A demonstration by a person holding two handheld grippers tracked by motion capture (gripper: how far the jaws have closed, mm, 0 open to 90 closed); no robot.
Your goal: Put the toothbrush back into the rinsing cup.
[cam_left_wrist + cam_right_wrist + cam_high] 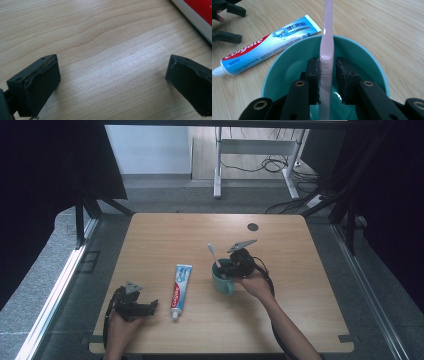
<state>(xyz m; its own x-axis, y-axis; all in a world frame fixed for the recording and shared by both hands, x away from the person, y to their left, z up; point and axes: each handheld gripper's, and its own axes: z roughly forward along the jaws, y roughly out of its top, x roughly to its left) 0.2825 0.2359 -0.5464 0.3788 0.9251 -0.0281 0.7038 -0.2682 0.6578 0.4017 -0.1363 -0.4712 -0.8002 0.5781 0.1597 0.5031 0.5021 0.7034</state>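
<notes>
A teal cup (221, 285) stands right of the table's middle, with a pale pink toothbrush (212, 252) leaning up out of it. My right gripper (231, 266) reaches down into the cup (367, 55). Its jaws flank the toothbrush handle (327, 42): the left pad lies against it and a thin gap shows at the right pad, so the right gripper (327, 62) is open. A Colgate toothpaste tube (180, 290) lies flat left of the cup. My left gripper (150, 307) rests open near the table's front left, nothing between its fingers (113, 72).
The wooden table (290, 310) has a dark round cap (253, 226) near its far edge. The toothpaste tube's red edge (197, 10) lies just beyond my left gripper's jaws. Black frames and cables surround the table.
</notes>
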